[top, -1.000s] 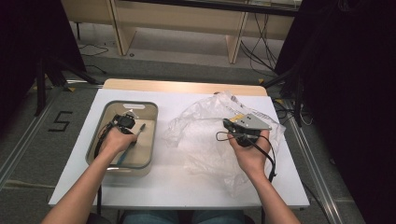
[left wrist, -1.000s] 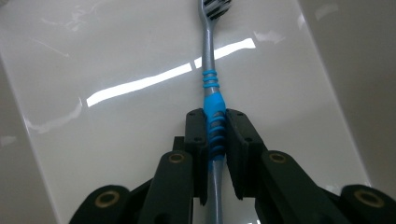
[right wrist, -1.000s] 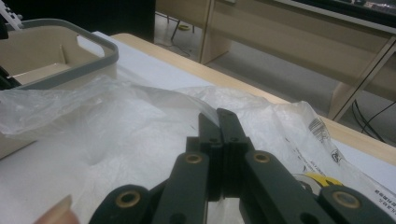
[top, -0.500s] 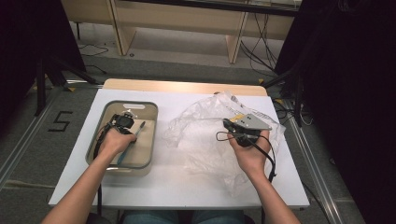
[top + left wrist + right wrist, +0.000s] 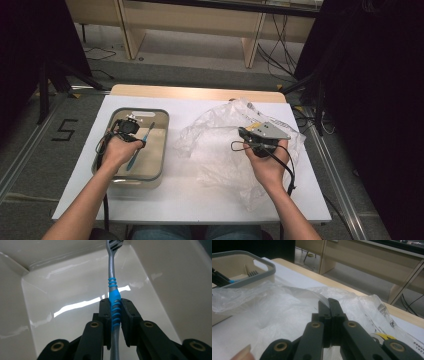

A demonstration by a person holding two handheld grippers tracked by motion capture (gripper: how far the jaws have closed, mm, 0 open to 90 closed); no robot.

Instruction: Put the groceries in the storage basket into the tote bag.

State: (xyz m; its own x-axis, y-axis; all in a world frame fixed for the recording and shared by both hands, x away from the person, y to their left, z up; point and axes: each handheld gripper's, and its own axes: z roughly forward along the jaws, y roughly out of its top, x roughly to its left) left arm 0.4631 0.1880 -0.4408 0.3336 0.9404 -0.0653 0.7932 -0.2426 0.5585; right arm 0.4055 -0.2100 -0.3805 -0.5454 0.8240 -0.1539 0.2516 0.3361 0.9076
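Note:
My left gripper [image 5: 115,302] is shut on the blue ribbed grip of a grey and blue toothbrush [image 5: 111,272], held inside a beige tub [image 5: 62,290] with the brush head toward the far wall. In the high view the left gripper [image 5: 131,136] sits over the tub [image 5: 165,137] at the table's left, and the toothbrush [image 5: 140,146] lies slanted in it. My right gripper [image 5: 328,301] is shut with nothing between its jaws, just above a crumpled clear plastic bag [image 5: 274,307]. From above, the right gripper [image 5: 243,133] lies on the bag [image 5: 215,142] right of centre.
The white table top [image 5: 190,200] has bare room along its front edge and between tub and bag. The grey-rimmed tub [image 5: 262,265] shows beyond the bag in the right gripper view. Wooden desk legs and cables stand past the table's far edge.

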